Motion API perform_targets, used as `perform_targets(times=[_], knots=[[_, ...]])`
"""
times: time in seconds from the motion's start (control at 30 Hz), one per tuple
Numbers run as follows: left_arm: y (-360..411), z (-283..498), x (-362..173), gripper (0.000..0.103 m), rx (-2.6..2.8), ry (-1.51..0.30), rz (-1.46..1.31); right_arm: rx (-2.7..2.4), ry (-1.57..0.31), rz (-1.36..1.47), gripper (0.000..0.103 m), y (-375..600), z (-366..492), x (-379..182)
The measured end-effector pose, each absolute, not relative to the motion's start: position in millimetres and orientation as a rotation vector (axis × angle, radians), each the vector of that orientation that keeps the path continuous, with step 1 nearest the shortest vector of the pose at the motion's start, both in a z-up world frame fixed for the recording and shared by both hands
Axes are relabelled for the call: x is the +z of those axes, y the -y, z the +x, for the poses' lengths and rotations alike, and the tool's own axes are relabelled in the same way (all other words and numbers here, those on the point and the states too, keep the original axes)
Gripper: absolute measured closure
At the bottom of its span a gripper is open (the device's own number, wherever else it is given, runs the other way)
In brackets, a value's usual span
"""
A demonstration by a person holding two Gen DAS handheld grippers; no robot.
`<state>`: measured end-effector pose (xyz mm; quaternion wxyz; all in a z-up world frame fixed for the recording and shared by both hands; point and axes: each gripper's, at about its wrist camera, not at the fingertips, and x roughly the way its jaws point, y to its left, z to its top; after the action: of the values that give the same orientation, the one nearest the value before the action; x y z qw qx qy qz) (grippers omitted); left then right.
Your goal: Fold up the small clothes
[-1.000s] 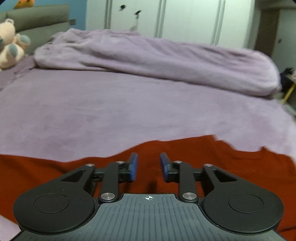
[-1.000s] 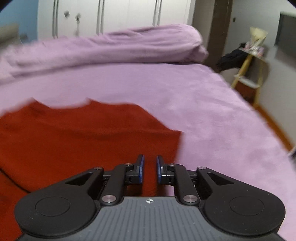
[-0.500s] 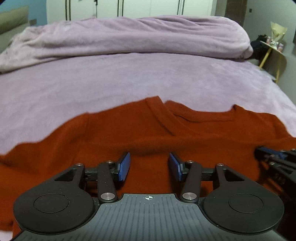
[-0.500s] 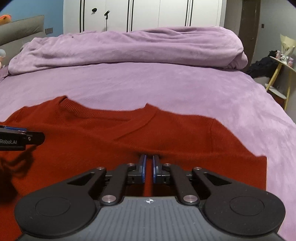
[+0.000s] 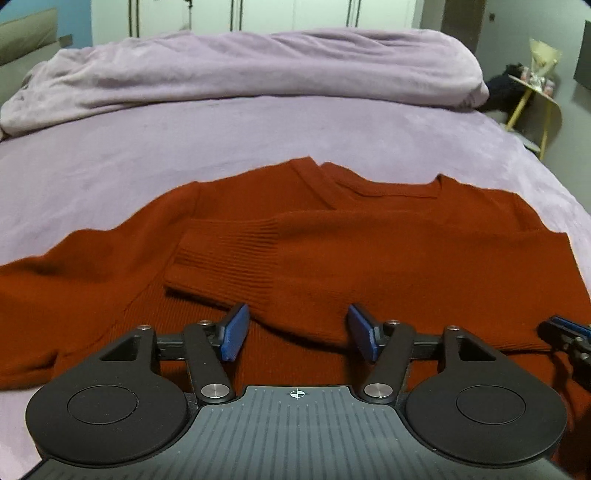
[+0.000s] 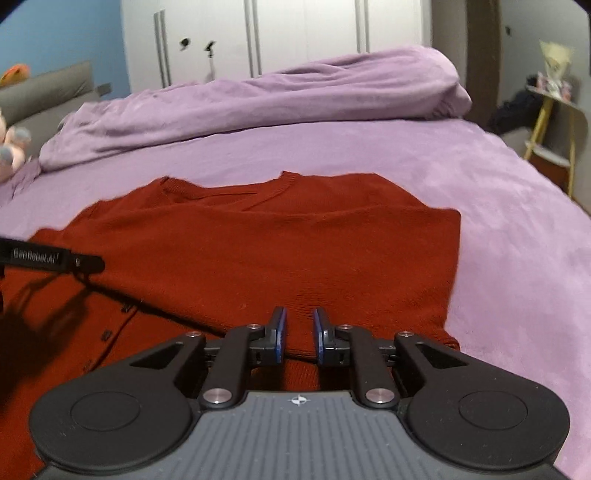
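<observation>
Left wrist view takes in the biggest thing first: a bed [image 5: 258,140] spread with a mauve plush cover, filling the room from the near edge to the far wall. Along its far side lies a long rumpled duvet [image 5: 258,70] of the same colour, and behind that stand white wardrobe doors [image 5: 295,14]. Far right, off the bed, a yellow-legged side table [image 5: 535,96] holds some clutter too small to make out.

On the near half of the bed lies the rust-red sweater [image 5: 369,258], neckline pointing away towards the duvet. One sleeve [image 5: 229,266] is folded across the chest, its ribbed cuff lying left of centre; the other sleeve trails out flat to the left. From the right wrist view the sweater's right edge [image 6: 452,266] runs straight, and a few small dark buttons show low on the left.

The left gripper [image 5: 297,332] hangs just over the near part of the sweater, below the folded cuff, its jaws spreading and fairly wide; only cloth lies beneath the gap, and the blue pads are clear of it. The right gripper [image 6: 298,336] sits over the sweater's near right portion, jaws parting but narrow, with red knit seen through the slit and nothing pinched that I can make out.
</observation>
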<state>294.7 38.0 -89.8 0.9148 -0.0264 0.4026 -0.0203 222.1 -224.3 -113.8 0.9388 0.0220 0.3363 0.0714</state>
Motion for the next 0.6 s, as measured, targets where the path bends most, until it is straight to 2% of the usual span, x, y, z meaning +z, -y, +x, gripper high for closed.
perform_targets(times=[0.2, 0.5, 0.6], knots=[[-39, 297, -91, 0.030, -0.011, -0.845, -0.078, 0.112, -0.671, -0.049, 0.087, 210, 220, -117], [-44, 296, -87, 0.027, 0.009, -0.885, -0.085, 0.111, -0.732, -0.158, 0.087, 199, 228, -111], [-51, 289, -80, 0.029, 0.030, -0.914, -0.116, 0.078, -0.794, -0.131, 0.082, 201, 227, -98]])
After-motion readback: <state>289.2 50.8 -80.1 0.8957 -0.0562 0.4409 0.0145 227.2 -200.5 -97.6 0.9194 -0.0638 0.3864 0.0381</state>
